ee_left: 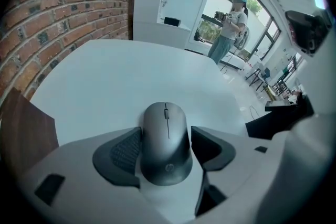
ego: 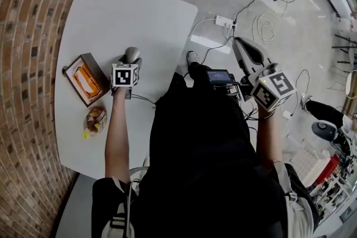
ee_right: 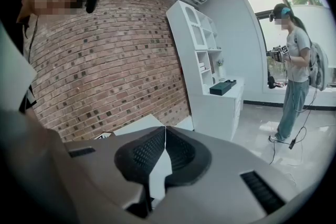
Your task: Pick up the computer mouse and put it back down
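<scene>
The grey computer mouse sits between the two dark pads of my left gripper, which is shut on its sides; I cannot tell whether it rests on the white table or hangs just above it. In the head view the mouse is near the table's right edge, just beyond the left gripper. My right gripper is held off the table over the floor. Its jaws are shut tip to tip with nothing between them.
A wooden box with orange contents and a wrapped snack lie on the table left of the mouse. A brick wall runs along the left. Cables and a power strip lie on the floor. Another person stands by the window.
</scene>
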### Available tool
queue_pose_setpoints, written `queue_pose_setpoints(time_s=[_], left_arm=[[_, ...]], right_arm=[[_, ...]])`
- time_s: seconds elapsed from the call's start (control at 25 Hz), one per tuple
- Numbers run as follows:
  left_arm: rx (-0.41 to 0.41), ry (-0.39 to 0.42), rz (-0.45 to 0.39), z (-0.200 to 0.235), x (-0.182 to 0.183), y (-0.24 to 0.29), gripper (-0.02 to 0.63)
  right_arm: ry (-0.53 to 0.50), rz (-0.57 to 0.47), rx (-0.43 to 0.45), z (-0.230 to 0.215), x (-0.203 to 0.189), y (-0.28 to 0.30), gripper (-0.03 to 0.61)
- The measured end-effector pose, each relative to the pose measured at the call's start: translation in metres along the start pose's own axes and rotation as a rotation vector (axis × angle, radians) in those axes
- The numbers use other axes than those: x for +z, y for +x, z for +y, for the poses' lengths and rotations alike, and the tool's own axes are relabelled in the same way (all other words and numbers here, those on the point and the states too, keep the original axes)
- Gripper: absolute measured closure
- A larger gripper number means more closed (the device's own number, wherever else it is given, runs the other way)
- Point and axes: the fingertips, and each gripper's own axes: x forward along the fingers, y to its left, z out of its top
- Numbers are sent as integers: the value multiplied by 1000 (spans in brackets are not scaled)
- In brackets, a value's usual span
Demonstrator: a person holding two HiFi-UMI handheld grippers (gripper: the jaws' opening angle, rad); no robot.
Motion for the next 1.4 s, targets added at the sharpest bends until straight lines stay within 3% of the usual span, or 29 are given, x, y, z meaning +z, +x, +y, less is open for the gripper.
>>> queue_pose_setpoints(time_s=[0.52, 1.0, 1.4], left_arm=[[21, -30, -55, 5, 8, -15, 313], [-22, -60, -260, -20, 58, -73, 313], [-51, -62, -369, -49, 81, -111, 318]], right_arm=[[1, -11, 6, -2, 0, 0, 561], [-10, -23, 40, 0, 6, 7, 561], [-34, -31, 97, 4, 14, 18, 561]])
